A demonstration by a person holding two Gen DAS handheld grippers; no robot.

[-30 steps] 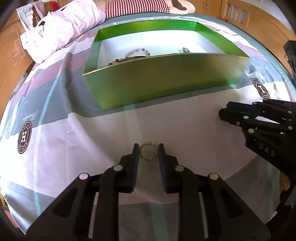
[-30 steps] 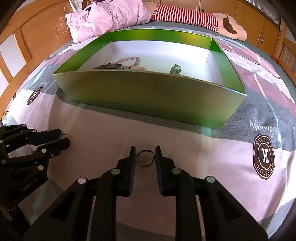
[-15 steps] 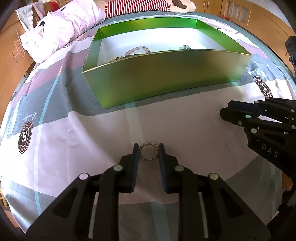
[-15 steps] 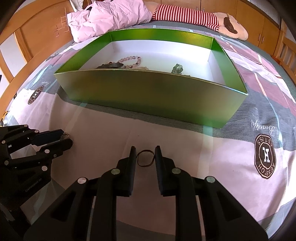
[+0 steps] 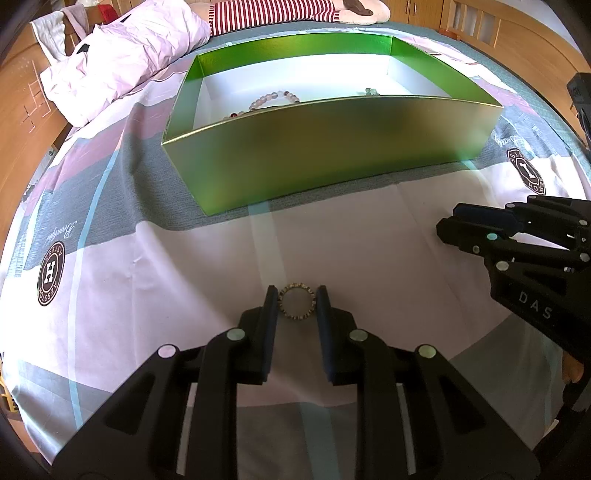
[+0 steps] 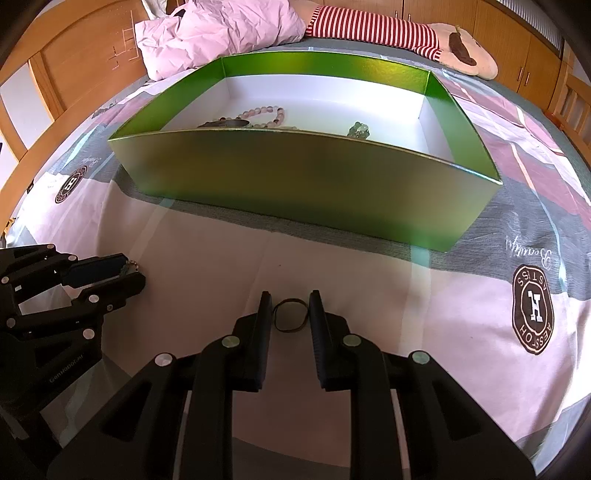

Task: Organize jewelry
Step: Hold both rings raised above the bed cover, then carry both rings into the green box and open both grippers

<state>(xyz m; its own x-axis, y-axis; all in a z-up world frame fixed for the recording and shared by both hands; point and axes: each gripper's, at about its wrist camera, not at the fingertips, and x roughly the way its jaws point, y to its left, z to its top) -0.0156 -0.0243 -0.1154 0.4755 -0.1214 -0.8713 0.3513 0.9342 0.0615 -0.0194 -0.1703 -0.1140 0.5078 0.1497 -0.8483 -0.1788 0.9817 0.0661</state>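
My left gripper (image 5: 297, 301) is shut on a beaded ring bracelet (image 5: 284, 292), held between its fingertips above the bedsheet. My right gripper (image 6: 290, 308) is shut on a thin dark hair band (image 6: 277, 322). The green box (image 5: 332, 155) stands ahead on the bed, its near wall facing both grippers. Inside it lie a pink bead bracelet (image 6: 263, 110), a dark bangle (image 6: 223, 123) and a small green bead piece (image 6: 359, 129). The right gripper shows in the left wrist view (image 5: 448, 225), and the left gripper shows in the right wrist view (image 6: 135, 273).
The bed has a patterned sheet (image 5: 122, 280) with round logo patches. A crumpled pink quilt (image 5: 125, 62) and a striped plush toy (image 6: 373, 29) lie beyond the box. Wooden bed rails (image 6: 74, 70) run along the sides.
Both grippers have risen and moved a little toward the box, each still holding its item.
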